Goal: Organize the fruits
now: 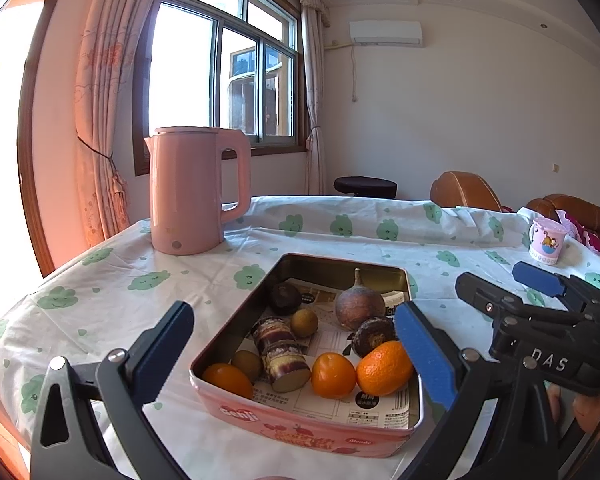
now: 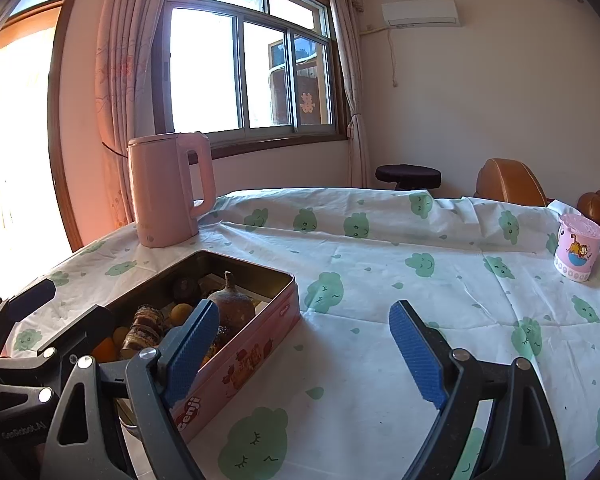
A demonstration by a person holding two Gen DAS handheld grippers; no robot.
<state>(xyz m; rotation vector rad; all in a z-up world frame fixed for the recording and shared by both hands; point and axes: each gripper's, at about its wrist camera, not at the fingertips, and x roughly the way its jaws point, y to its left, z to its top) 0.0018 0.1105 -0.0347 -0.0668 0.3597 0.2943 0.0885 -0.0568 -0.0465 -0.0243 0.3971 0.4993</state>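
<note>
Spread wide, empty: left gripper (image 1: pixel 300 356) over pink rectangular metal tin (image 1: pixel 300 432) holding oranges (image 1: pixel 384 368) and brown fruits. Likewise spread, empty: right gripper (image 2: pixel 304 356) above cloud-print tablecloth (image 2: pixel 380 280).

Sunlit window (image 1: pixel 224 80), curtains (image 1: pixel 100 120) (perhaps pink)

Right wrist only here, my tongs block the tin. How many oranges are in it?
Observer: Three oranges, all at the end of the tin nearest the left camera.
Operator: Left tongs holding anything?
Observer: No. Left tongs are open and empty, one pad outside the tin's left wall, the other by its right rim.
Operator: What's beside the oranges?
Observer: A sugarcane piece, lying between the first and second orange.
</note>
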